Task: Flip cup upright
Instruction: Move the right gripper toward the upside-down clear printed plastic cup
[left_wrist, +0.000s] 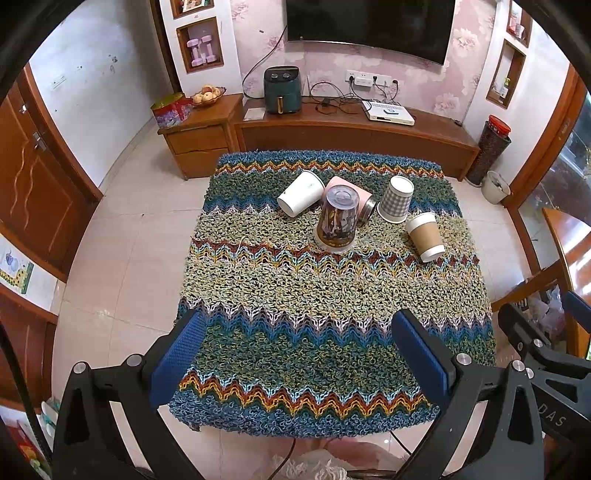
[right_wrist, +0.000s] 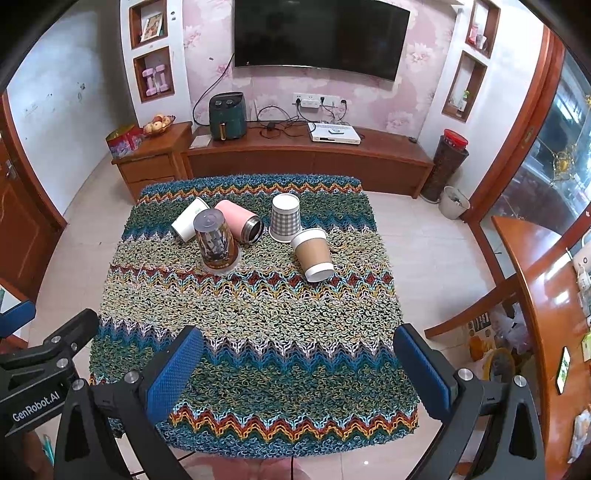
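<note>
I hold both grippers, left (left_wrist: 295, 363) and right (right_wrist: 297, 369), spread and empty at the near edge. The kraft-sleeved paper cup (right_wrist: 313, 254), far right, looks light and crushable; I would grip its sleeve gently.

My right gripper (right_wrist: 297, 363) hangs over the near edge of the table, its blue pads (right_wrist: 173, 373) spread wide with nothing between them. My left gripper (right_wrist: 44, 354) shows at the left edge of the view. The knitted zigzag cloth (right_wrist: 255, 332) covers the table. On its far half stand two cups upside down: a clear printed cup (right_wrist: 215, 239) and a checked cup (right_wrist: 284, 217). Three lie on their sides: a white cup (right_wrist: 189, 218) far left, a pink tumbler (right_wrist: 240, 220) just behind the printed one, and a brown-sleeved paper cup (right_wrist: 313, 254) to the right, its mouth toward me.
</note>
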